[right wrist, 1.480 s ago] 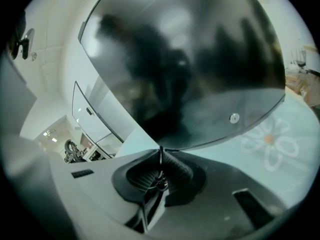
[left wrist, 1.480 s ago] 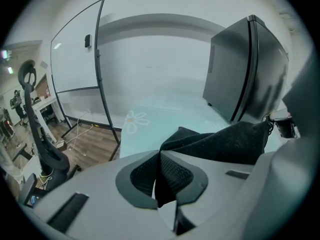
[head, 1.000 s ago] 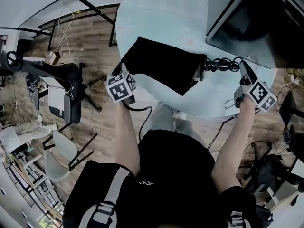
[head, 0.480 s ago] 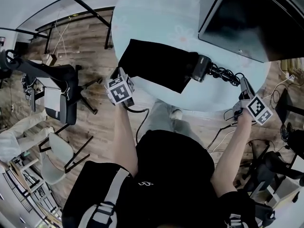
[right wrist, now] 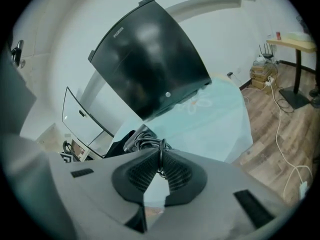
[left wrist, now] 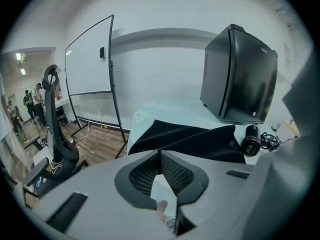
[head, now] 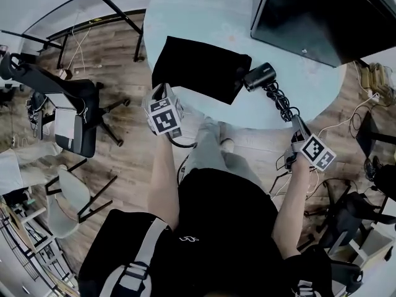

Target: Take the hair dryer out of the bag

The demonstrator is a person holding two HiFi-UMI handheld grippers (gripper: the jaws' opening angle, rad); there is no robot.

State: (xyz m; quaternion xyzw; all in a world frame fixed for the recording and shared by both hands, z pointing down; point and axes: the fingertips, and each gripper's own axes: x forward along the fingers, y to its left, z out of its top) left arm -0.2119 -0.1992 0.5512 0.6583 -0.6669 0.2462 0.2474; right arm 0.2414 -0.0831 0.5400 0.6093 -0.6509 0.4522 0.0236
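The hair dryer (head: 260, 76) now lies clear of the bag (head: 198, 70), right gripper (right wrist: 161, 159) pinching its cord (head: 278, 98); left gripper (left wrist: 160, 153) just parting, empty

L gripper (left wrist: 160, 154): jaws just opened a crack, nothing btwn. R gripper (right wrist: 161, 159): clamped on cord (right wrist: 148, 145). Both forearms extended fwd.

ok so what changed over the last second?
The right gripper, shut on the black coiled cord, pulled back toward the person, dragging the black hair dryer out of the flat black fabric bag. The left gripper backed off the bag, jaws just opening, nothing between them. The bag stayed flat on the round pale-blue table.
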